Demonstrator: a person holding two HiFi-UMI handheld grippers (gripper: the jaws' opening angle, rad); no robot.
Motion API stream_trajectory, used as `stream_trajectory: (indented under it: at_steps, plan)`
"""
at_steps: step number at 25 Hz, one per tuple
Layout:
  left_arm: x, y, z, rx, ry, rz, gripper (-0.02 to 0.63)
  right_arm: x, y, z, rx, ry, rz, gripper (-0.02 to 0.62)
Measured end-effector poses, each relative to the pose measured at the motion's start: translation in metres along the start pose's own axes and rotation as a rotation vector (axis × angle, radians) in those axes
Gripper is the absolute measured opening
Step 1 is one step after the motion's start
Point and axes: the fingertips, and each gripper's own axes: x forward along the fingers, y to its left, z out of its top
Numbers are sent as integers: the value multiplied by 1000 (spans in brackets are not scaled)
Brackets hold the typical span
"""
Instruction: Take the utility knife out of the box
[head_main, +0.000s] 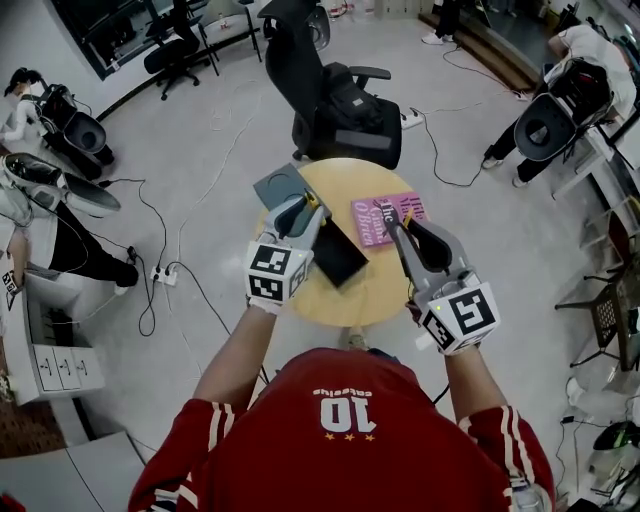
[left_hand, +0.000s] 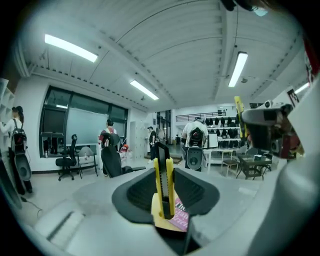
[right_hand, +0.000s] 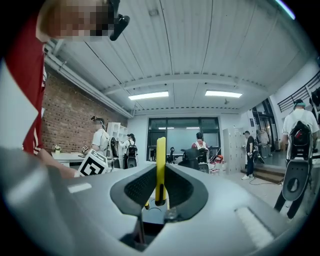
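Note:
My left gripper (head_main: 308, 207) is raised over the round table, shut on a yellow utility knife (head_main: 313, 200) with a black slider. In the left gripper view the knife (left_hand: 163, 182) stands upright between the pads. Below it lies the open black box (head_main: 338, 256), with its grey lid (head_main: 278, 186) to the left. My right gripper (head_main: 390, 213) hovers over the pink book and is shut on a thin yellow piece (right_hand: 160, 165), seen edge-on. What that piece is I cannot tell.
The round wooden table (head_main: 372, 297) also bears a pink book (head_main: 372, 222). A black office chair (head_main: 340, 105) stands just behind the table. Cables and a power strip (head_main: 160, 274) lie on the floor at left. Other people stand around the room's edges.

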Motion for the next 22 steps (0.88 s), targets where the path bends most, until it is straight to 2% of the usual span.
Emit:
stream_trajectory:
  at_steps: [5, 11, 15, 22]
  plan:
    - [-43, -5, 56, 51, -140, 2, 124, 3, 10, 8, 9, -10, 15, 46]
    - [-89, -8, 103, 94, -266, 11, 124, 7, 19, 21, 21, -49, 13, 46]
    - [-107, -6, 114, 102, -301, 34, 124, 8, 16, 26, 55, -87, -25, 46]
    - [-120, -6, 121, 76, -319, 42, 124, 5, 19, 32, 53, -92, -46, 43]
